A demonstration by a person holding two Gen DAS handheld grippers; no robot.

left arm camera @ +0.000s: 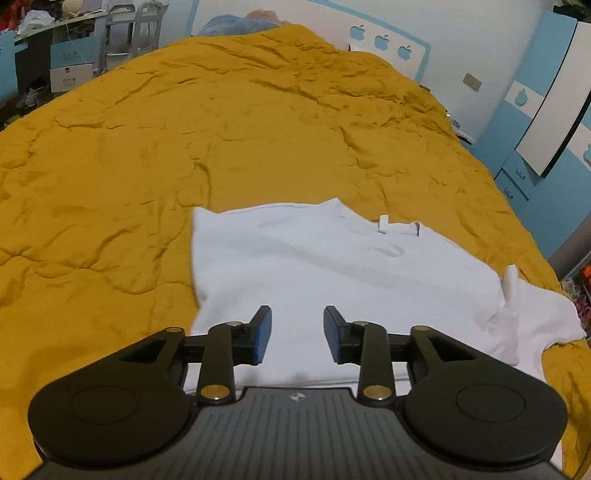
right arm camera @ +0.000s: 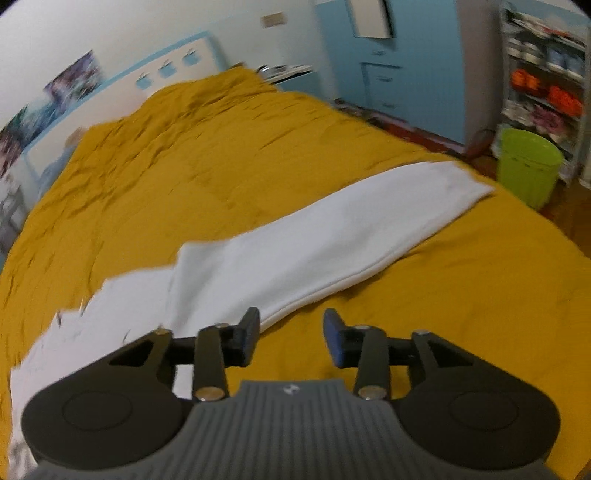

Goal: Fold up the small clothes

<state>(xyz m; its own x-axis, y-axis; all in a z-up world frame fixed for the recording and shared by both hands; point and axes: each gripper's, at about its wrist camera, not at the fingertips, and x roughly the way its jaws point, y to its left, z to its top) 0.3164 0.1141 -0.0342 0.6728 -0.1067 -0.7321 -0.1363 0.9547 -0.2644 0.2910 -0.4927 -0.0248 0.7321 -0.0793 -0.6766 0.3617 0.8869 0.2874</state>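
A small white T-shirt (left arm camera: 332, 266) lies on the mustard-yellow bedspread (left arm camera: 147, 147), partly folded, with its neck label facing up. My left gripper (left arm camera: 297, 334) is open and empty, just above the shirt's near part. In the right wrist view the shirt (right arm camera: 303, 247) stretches as a long folded white band across the bedspread (right arm camera: 461, 295). My right gripper (right arm camera: 291, 334) is open and empty, hovering at the shirt's near folded edge, its left finger over the cloth and its right finger over the bedspread. This view is motion-blurred.
The bed fills most of both views. A lime-green bin (right arm camera: 526, 166) and a shelf unit (right arm camera: 543, 81) stand on the floor beyond the bed's right side. Blue cabinets (right arm camera: 391, 62) and a blue-and-white headboard (left arm camera: 388, 40) lie further back. A desk with chairs (left arm camera: 125, 33) is at far left.
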